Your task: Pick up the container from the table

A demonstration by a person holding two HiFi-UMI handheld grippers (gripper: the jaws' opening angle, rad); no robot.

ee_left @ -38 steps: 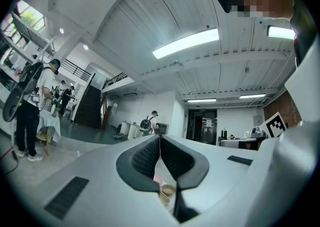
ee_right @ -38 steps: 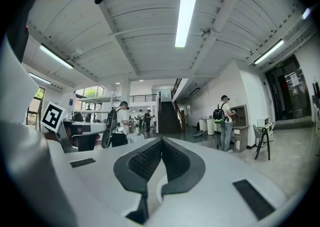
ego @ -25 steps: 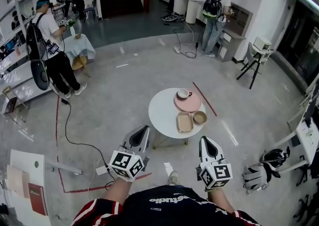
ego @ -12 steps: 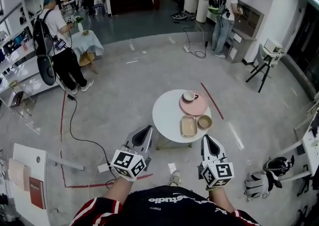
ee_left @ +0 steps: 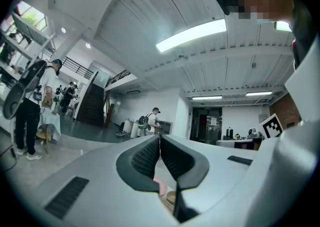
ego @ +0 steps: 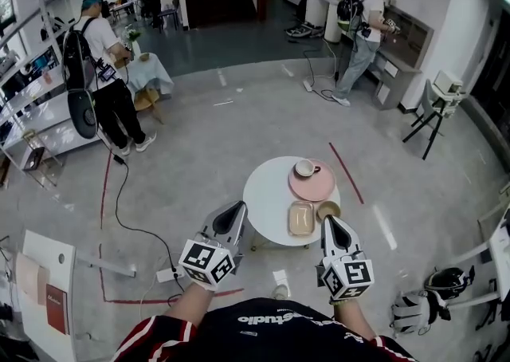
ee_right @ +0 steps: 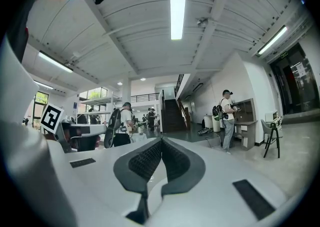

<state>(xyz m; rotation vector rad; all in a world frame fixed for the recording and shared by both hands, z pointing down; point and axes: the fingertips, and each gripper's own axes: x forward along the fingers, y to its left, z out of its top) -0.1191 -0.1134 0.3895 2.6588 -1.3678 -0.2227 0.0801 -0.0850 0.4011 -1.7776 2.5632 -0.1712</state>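
Observation:
A beige rectangular container (ego: 301, 218) lies on the near right part of a round white table (ego: 267, 193). Beside it sit a small tan bowl (ego: 327, 210), a pink plate (ego: 312, 182) and a white cup (ego: 304, 167). My left gripper (ego: 235, 207) (ee_left: 159, 138) is shut and empty, its tip at the table's near left edge. My right gripper (ego: 333, 221) (ee_right: 161, 142) is also shut and empty, its tip just in front of the bowl and right of the container. Both point level toward the table. Below the left jaws, the left gripper view shows a sliver of the plate (ee_left: 161, 186).
A black cable (ego: 119, 201) and red tape lines (ego: 347, 173) run over the floor. A person with a backpack (ego: 103, 89) stands at far left, another person (ego: 366, 21) at a counter far right. A folding chair (ego: 434, 105) and helmets (ego: 430, 304) are on the right.
The table has come nearer to me across the frames. Both grippers now reach its near edge, still shut and held side by side.

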